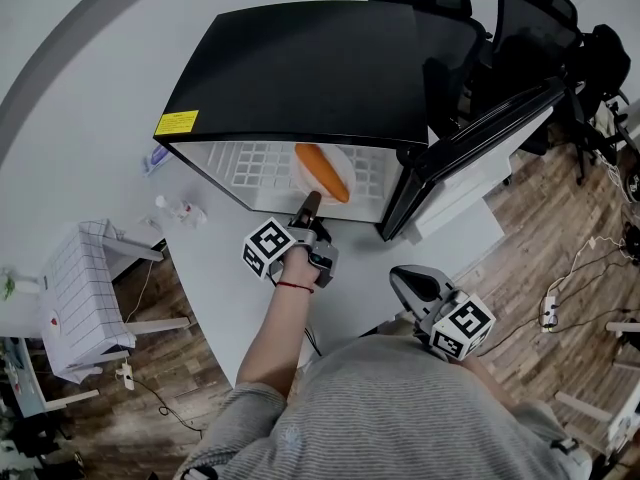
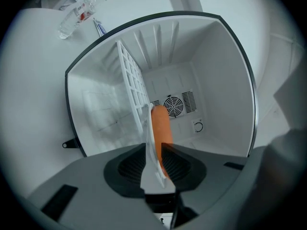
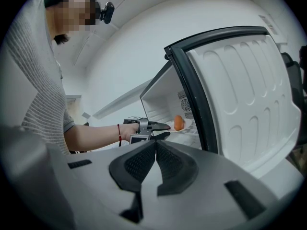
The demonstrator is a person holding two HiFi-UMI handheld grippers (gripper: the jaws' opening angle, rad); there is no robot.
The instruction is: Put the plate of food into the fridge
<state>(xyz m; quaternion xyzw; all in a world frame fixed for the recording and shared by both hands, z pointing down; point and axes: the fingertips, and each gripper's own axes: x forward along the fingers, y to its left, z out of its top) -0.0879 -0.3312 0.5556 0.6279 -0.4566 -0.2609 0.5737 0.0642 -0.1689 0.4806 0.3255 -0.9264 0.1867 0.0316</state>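
The white counter [image 1: 210, 258] carries a black fridge [image 1: 300, 68] toward its far edge, with the door [image 1: 480, 118] swung open past the right edge. Inside is a wire shelf [image 1: 250, 163]. The plate [image 2: 152, 171] with its orange food [image 2: 160, 128] is already within the opening, over that shelf. It may be resting there, though the angle leaves this unsure.

The left gripper [image 1: 308, 208] pinches the plate's rim. The right gripper [image 1: 415, 286], jaws pressed together on nothing, hangs off the near right corner.

This looks like the placing step. Next comes settling the plate flat, letting go, and drawing straight back.
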